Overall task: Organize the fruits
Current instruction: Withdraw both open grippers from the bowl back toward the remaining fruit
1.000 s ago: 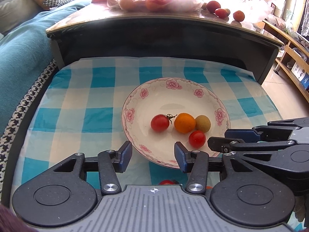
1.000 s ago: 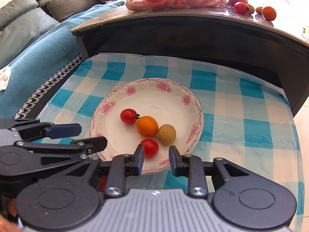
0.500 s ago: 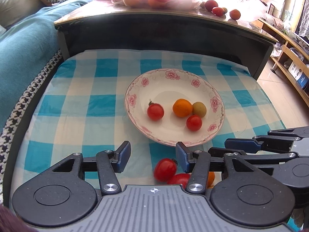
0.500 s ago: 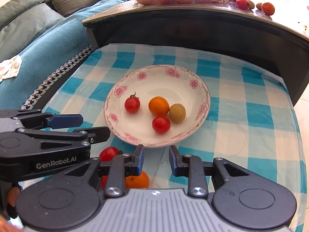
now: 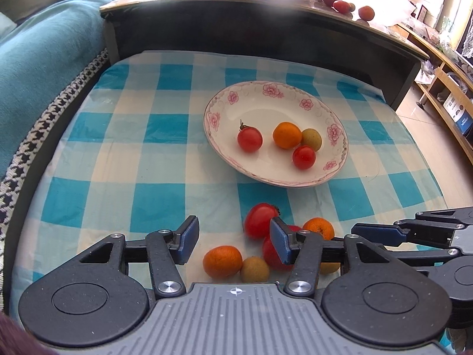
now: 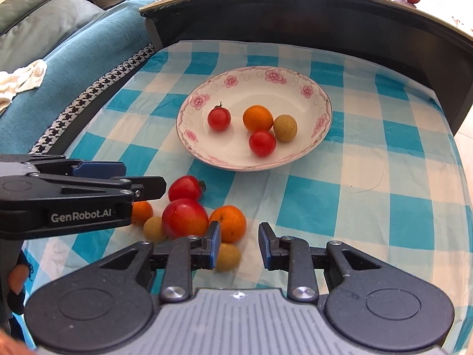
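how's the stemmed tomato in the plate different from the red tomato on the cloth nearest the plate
The stemmed tomato lies inside the plate, alone at the left of the fruit there; the tomato on the cloth sits outside it, against a loose cluster of fruit. The plate one is round with its stem pointing up; the cloth one looks bigger and more oblong, its stem end turned sideways. Both are glossy red, and neither is gripped.

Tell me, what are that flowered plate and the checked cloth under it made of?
The plate looks like glazed ceramic or porcelain: a white, glossy surface with soft reflections, printed pink flowers and a thin rim line. It could be melamine; the look alone does not settle it. The checked cloth seems a thin woven fabric, matte, with creases and ripples where it lies.
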